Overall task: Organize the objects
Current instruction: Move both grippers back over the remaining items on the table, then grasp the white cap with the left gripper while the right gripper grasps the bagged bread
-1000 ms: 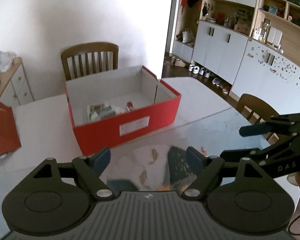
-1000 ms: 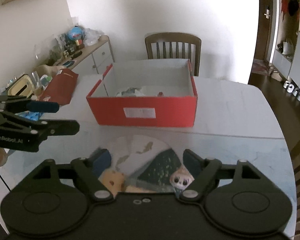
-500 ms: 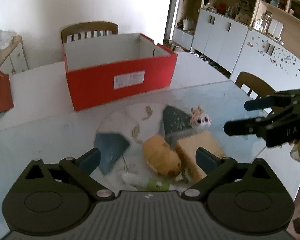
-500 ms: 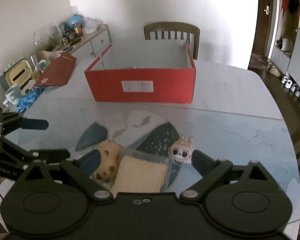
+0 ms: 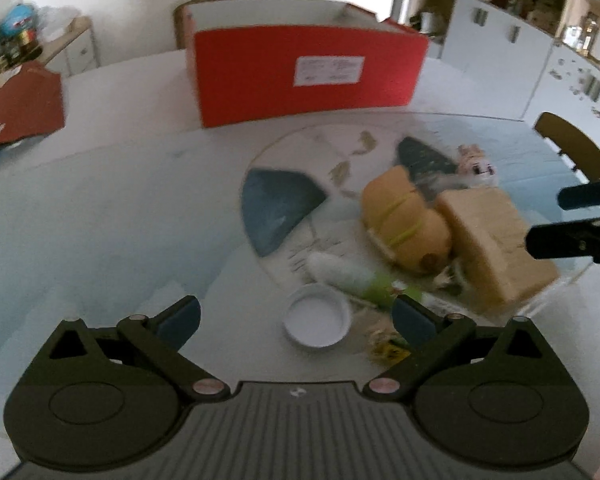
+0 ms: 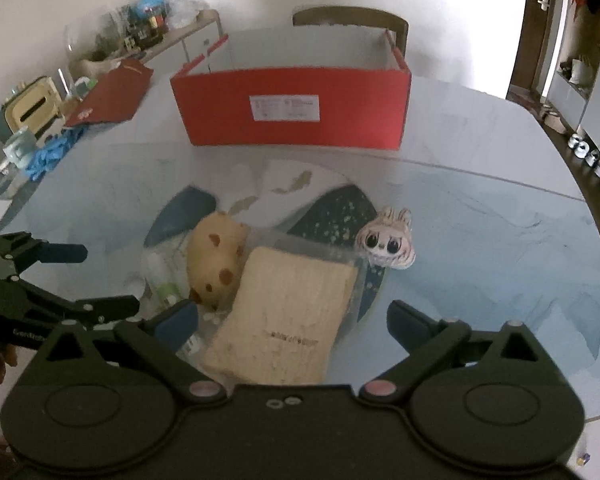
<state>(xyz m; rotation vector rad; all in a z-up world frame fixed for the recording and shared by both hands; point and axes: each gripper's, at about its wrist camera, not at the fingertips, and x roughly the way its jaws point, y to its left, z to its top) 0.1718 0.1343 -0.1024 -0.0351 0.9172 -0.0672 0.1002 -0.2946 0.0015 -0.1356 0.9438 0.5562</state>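
Note:
A red box [image 5: 304, 76] [image 6: 292, 108] stands open at the back of the table. Nearer lie a tan plush [image 5: 404, 220] [image 6: 218, 260], a bagged beige block [image 5: 492, 240] [image 6: 288, 316], a small big-eyed doll [image 5: 474, 166] [image 6: 388, 240], a white-and-green tube [image 5: 352, 274] and a white lid [image 5: 316, 320]. My left gripper [image 5: 296, 316] is open and empty, just above the lid. My right gripper [image 6: 292, 320] is open and empty over the beige block. Each gripper shows at the other view's edge [image 5: 572, 220] [image 6: 60, 280].
A round patterned mat [image 5: 280, 200] lies under the objects. A red lid [image 6: 108, 96] and blue gloves [image 6: 50, 156] lie at the table's left. A chair [image 6: 352, 24] stands behind the box. A sideboard [image 6: 148, 40] with clutter is at the far left.
Both grippers have moved down and closer to the pile of objects. The box interior has gone out of sight. The white lid and tube have come into the left wrist view.

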